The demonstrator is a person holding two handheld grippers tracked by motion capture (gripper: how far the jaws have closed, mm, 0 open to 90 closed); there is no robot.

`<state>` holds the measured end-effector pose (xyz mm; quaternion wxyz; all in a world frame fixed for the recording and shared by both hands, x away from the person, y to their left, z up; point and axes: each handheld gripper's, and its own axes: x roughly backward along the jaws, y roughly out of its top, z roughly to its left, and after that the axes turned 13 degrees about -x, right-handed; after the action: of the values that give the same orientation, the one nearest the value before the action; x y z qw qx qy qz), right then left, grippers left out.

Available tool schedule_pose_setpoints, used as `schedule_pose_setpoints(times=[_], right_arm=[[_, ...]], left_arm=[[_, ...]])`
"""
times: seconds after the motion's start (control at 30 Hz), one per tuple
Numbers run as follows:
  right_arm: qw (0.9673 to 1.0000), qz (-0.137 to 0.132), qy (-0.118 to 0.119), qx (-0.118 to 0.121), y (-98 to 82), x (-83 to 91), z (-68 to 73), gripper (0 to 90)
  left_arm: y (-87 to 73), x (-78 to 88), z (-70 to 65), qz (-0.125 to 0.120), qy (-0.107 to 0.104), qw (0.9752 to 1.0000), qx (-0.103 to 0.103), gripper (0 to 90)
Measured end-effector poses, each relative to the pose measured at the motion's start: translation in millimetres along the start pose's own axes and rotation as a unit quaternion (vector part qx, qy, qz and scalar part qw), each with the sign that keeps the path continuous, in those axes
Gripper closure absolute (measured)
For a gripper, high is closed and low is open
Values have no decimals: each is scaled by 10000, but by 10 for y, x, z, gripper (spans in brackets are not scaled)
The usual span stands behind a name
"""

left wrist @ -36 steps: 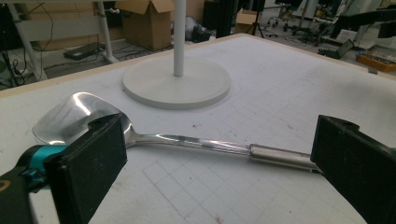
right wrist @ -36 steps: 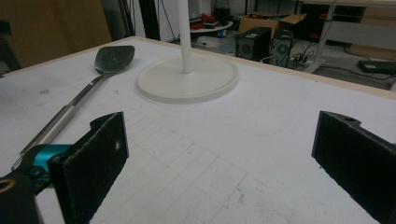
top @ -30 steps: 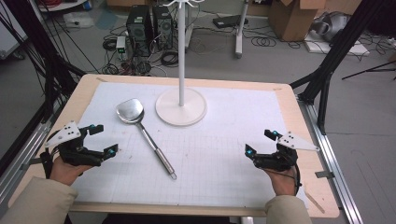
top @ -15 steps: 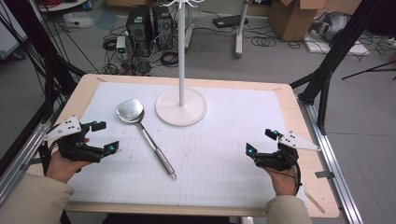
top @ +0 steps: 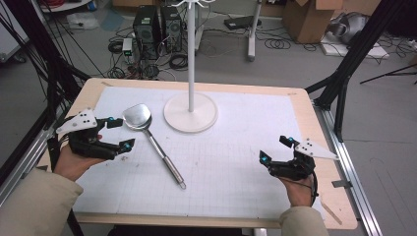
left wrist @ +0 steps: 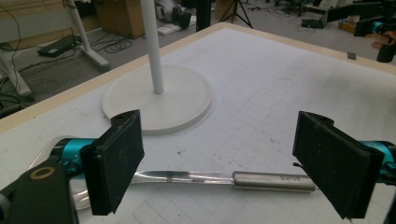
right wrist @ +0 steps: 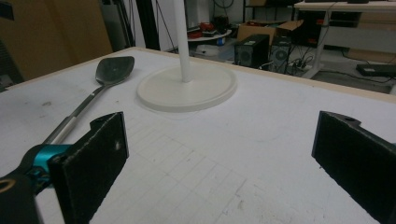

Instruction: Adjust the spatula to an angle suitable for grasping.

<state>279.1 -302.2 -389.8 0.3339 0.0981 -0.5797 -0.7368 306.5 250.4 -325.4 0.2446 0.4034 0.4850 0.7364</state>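
A metal spatula [top: 151,140] lies flat on the white gridded mat, blade toward the far left, handle pointing to the near middle. My left gripper [top: 118,133] hovers just left of the spatula's neck, open, with nothing between its pads. In the left gripper view the spatula handle [left wrist: 271,181] crosses the gap beyond the black pads [left wrist: 116,163]. My right gripper [top: 276,149] rests open at the mat's right side, far from the spatula [right wrist: 88,100]. A white stand [top: 191,112] with a round base and thin pole rises at the back centre.
The wooden table edge [top: 314,128] frames the mat. Black frame struts [top: 344,73] rise at the right and left corners. Computer towers, cables and cardboard boxes cover the floor behind the table.
My left gripper has moved forward and to the right, closer to the spatula's blade and neck. The right gripper has stayed almost still.
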Motion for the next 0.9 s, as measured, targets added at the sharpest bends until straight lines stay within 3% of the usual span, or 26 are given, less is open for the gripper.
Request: schedule_pose_setpoints(times=[0.3,0.43,0.7,0.83,0.87,0.9], right_arm=[[10000,-32,25,-39,2,-3,-4,28],[10000,-28,22,-58,2,-2,-4,28],[10000,-28,32,-49,2,-4,1,28],[10000,-15,27,-52,1,-9,-1,28],[10000,-9,19,-73,1,-6,1,28],[10000,-9,19,-73,1,-6,1,28]], left_arm=[[215,-209,32,360,-344,9980,-395,319],[253,-316,70,632,-378,9961,-490,370],[272,-418,168,939,-351,9938,-482,476],[275,-467,136,968,-480,9929,-506,512],[279,-477,122,987,-540,9922,-532,593],[282,-487,112,1011,-584,9914,-583,593]])
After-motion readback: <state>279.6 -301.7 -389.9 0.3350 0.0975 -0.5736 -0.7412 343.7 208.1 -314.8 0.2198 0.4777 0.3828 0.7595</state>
